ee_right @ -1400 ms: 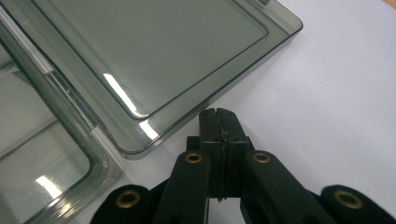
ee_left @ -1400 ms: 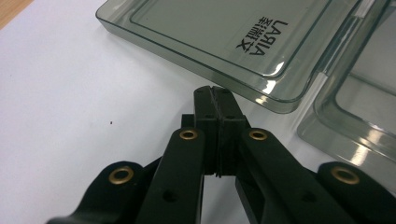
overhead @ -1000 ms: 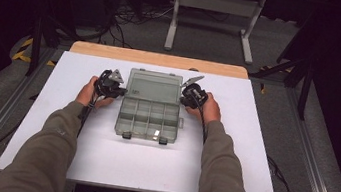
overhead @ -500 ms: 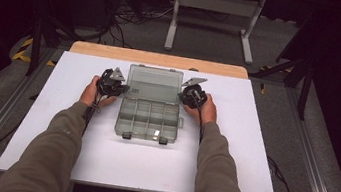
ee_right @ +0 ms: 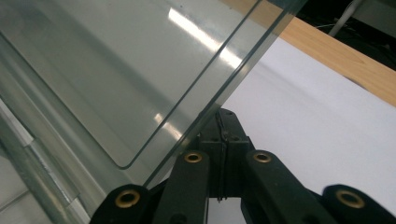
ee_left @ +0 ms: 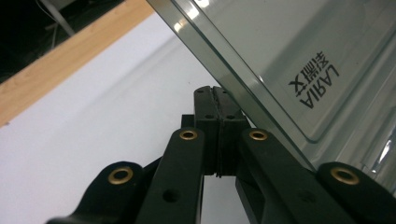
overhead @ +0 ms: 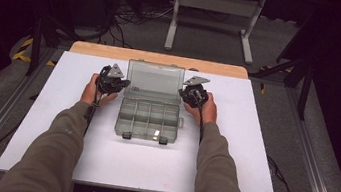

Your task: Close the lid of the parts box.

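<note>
Clear lid between shut grippers

organizer box mid-table | lid behind | left hand-held gripper left | right hand-held gripper right

the middle of the white table is taken up by the clear compartment box, whose raised lid stands as a wall across the far side, so passage straight over the box toward the wooden strip is blocked. each side edge of that lid is flanked closely by a closed gripper, the left gripper and the right gripper, so no gap is left there. open table surface is left outside both forearms and in front of the box's latches.
</note>
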Demonstrator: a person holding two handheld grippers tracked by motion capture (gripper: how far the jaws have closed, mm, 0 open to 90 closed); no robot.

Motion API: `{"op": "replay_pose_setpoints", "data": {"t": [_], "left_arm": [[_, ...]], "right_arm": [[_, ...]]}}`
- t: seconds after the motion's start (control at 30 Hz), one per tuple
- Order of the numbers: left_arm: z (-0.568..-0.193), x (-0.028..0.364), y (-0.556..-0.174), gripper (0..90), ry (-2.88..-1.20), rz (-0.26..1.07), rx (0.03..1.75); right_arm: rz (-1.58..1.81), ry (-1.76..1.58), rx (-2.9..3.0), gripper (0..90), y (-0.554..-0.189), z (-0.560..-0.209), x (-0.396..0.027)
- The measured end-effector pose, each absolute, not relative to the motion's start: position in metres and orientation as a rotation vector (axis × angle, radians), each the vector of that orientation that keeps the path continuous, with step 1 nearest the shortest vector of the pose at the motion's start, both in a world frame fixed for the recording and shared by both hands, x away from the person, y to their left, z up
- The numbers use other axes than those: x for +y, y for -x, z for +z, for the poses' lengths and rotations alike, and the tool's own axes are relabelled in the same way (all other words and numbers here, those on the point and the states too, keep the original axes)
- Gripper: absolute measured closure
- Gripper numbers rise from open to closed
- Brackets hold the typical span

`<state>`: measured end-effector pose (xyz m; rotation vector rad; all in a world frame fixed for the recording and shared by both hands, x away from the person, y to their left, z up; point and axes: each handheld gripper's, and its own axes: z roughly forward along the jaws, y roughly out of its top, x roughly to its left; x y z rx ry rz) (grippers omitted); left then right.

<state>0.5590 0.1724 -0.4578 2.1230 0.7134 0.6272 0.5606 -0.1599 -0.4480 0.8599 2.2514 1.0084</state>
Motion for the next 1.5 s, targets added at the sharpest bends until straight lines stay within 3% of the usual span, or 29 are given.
{"op": "replay_pose_setpoints", "data": {"t": [1.5], "left_arm": [[-0.412, 0.173, -0.537, 90.0, -2.043, 0.758, 0.661]], "right_arm": [[1.095, -0.775, 2.074, 90.0, -0.536, -0.411, -0.162]]}}
